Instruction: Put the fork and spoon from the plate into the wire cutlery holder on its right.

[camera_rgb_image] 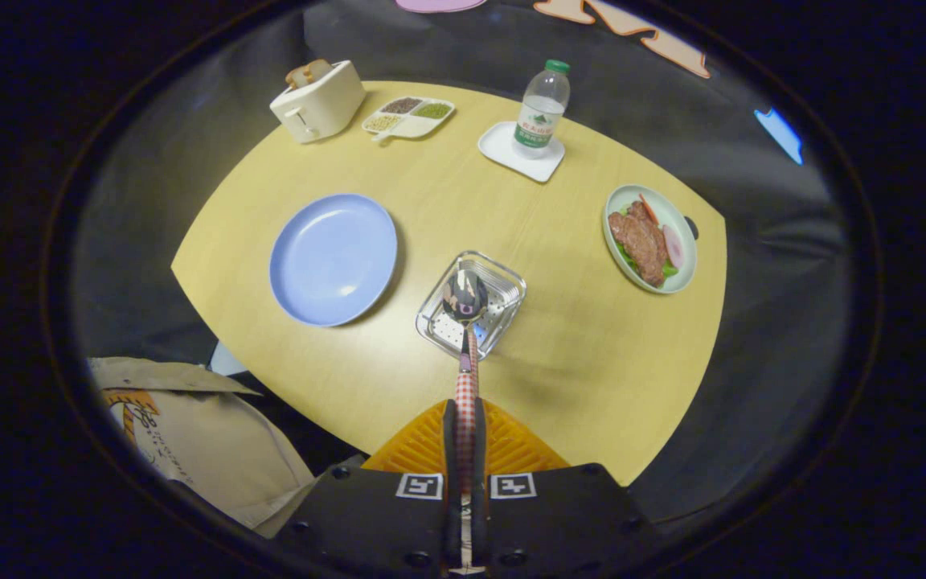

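The gripper [465, 434] has both orange fingers [423, 446] pressed together on the checked handle of the spoon [465, 310], which runs straight ahead from between them. The spoon's bowl hangs over the holder [503, 281], a square wire basket with a perforated floor; whether the bowl touches the basket cannot be told. No other cutlery can be made out inside the basket, where the spoon covers part of the floor.

The holder stands on the yellow table [575, 354], just ahead of the fingers. The blue plate [333, 259] lies to its left, near but apart, with nothing on it.

Beyond, at the far edge of the table: a cream toaster [318, 100], a divided dish [408, 117] with grains beside it, and a bottle [542, 108] with a green cap upright on a white coaster [503, 149]. A green plate of meat [649, 238] sits well to the right of the holder. A paper bag [206, 438] lies below the table's near-left edge.
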A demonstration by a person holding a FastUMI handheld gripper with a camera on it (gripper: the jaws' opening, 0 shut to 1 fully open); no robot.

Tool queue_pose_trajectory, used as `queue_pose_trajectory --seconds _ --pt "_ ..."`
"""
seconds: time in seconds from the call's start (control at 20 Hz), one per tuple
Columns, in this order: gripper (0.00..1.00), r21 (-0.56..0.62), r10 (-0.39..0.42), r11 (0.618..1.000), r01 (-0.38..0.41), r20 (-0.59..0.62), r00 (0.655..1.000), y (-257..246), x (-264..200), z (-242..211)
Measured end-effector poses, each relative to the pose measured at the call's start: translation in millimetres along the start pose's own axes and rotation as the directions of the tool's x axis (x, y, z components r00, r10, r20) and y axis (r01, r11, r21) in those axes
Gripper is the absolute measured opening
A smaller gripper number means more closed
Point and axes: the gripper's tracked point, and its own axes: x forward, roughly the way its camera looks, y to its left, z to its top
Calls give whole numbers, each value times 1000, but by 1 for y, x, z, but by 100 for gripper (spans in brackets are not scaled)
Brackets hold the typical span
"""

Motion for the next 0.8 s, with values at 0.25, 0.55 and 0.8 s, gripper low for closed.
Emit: queue_pose_trajectory --seconds 0.25,0.55,0.8 --pt "9 -41 1 999 -5 -96 995 -6 8 0" --pt "9 -76 -6 997 -8 -184 983 -11 28 10" --pt "9 -81 17 996 -34 -207 978 -12 40 18"
